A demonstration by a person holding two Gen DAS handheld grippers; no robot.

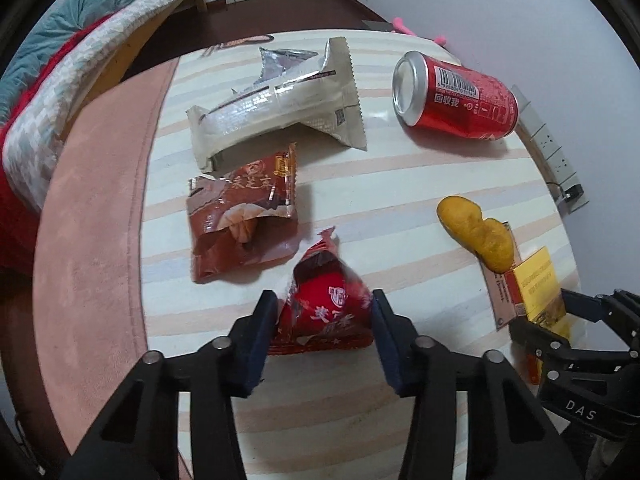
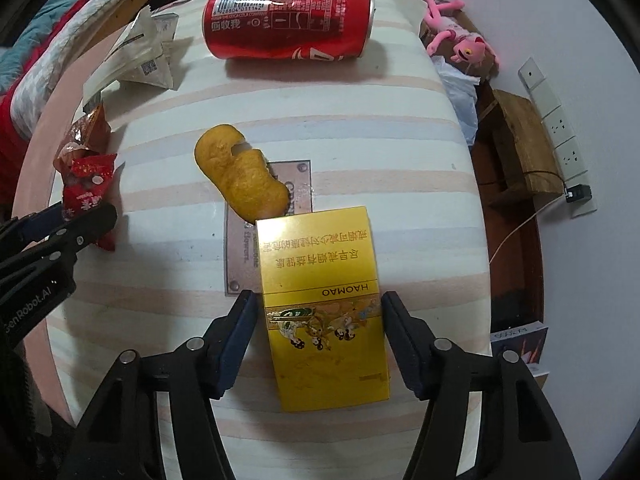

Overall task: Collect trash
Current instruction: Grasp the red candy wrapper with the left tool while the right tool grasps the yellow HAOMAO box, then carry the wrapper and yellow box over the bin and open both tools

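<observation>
My left gripper has its fingers on both sides of a red snack wrapper on the striped table; the pads touch its edges. The wrapper also shows in the right wrist view. My right gripper straddles a yellow cigarette box, with small gaps at the pads. The box also shows in the left wrist view. A brown wrapper, a beige wrapper, a red cola can and a yellow-orange peel lie on the table.
The striped table has a pink cloth at its left edge. A bed with blankets stands at left. A pink plush toy, wooden shelf and wall sockets are at right.
</observation>
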